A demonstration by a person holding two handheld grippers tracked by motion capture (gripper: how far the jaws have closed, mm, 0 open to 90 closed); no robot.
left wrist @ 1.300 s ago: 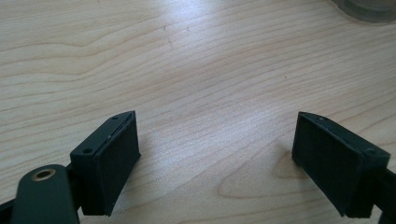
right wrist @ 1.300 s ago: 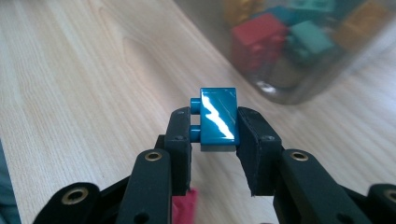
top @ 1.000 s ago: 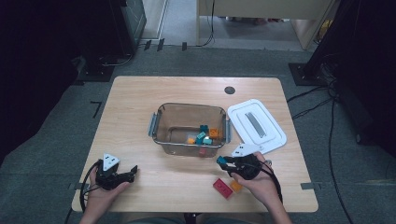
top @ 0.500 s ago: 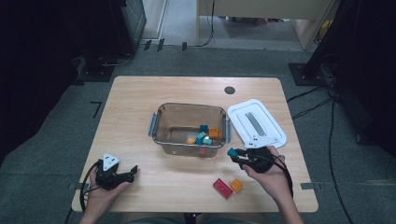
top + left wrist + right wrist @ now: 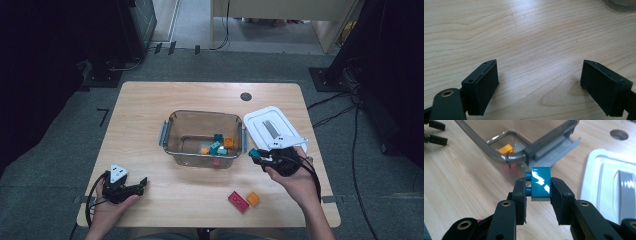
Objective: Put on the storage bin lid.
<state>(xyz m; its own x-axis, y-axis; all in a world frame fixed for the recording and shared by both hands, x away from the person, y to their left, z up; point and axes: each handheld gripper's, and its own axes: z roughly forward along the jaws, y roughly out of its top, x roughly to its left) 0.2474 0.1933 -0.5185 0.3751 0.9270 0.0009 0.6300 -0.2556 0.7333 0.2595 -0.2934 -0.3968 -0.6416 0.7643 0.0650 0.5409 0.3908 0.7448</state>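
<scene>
The right claw (image 5: pixel 538 195) grips a teal brick (image 5: pixel 540 184) between its two black jaws, pinching it by its sides just off the near right corner of a clear bin (image 5: pixel 202 138) on the wooden surface (image 5: pixel 145 120); in the high view the same claw (image 5: pixel 257 156) hangs between the bin's right end and a white lid (image 5: pixel 272 125) lying flat beside it. The left claw (image 5: pixel 539 87) stands wide open with nothing between its jaws, low over bare wood near the front left corner, well apart from the work. The brick looks bound for the bin, where several small bricks in teal, orange and pink already lie on the bottom. The hold is the weak point: the pads meet only the brick's lower part and its glossy top stands clear above them, so a knock on the bin's rim or its grey handle (image 5: pixel 554 148) could twist it loose and drop it outside the wall. A release made too early, before the brick has crossed the rim, would leave it on the surface or on the lid. The rim and that handle stand directly between brick and bin. A red brick (image 5: pixel 238 201) and an orange brick (image 5: pixel 253 199) wait touching or nearly so on the surface near the front edge, close by the right forearm, where a careless sweep could scatter them.
</scene>
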